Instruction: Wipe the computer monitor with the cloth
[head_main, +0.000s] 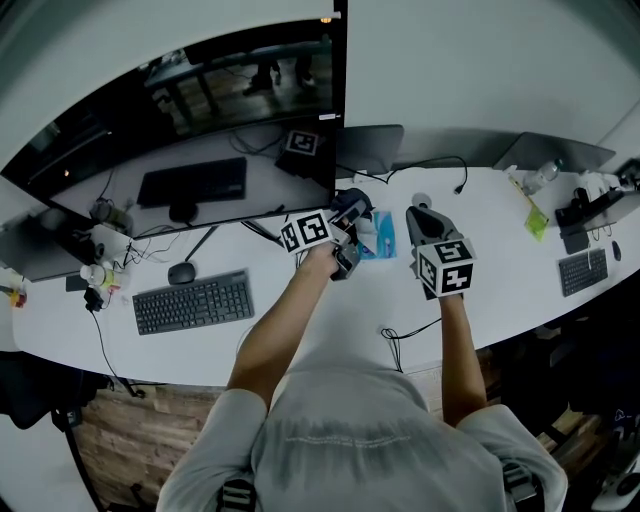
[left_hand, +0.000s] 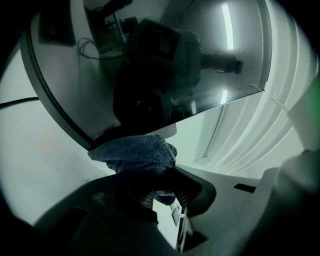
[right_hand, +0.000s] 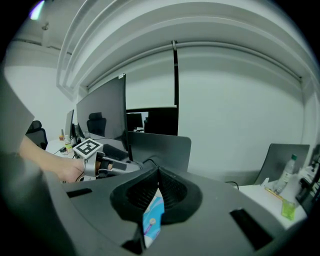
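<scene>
1. The wide, curved, dark computer monitor (head_main: 200, 110) stood at the back of the long white desk (head_main: 500, 215), its screen blank and reflecting the room.
2. The left gripper (left_hand: 150, 177) was raised to the monitor's lower right corner. Its fingers (left_hand: 192, 187) were clamped on a bunched blue-grey knitted cloth (left_hand: 135, 152), which sat right at the screen's bottom edge.
3. The right gripper (right_hand: 156, 175) hung apart to the right, its fingers (right_hand: 177, 192) closed together. A small blue-and-white packet (head_main: 378, 236) showed in the slit beneath them; I could not tell whether it was pinched or merely lying on the desk.
4. Wiping seemed to be under way at that corner. The next stroke would call for keeping the cloth pressed to the glass and drawing it leftward across the screen.
</scene>
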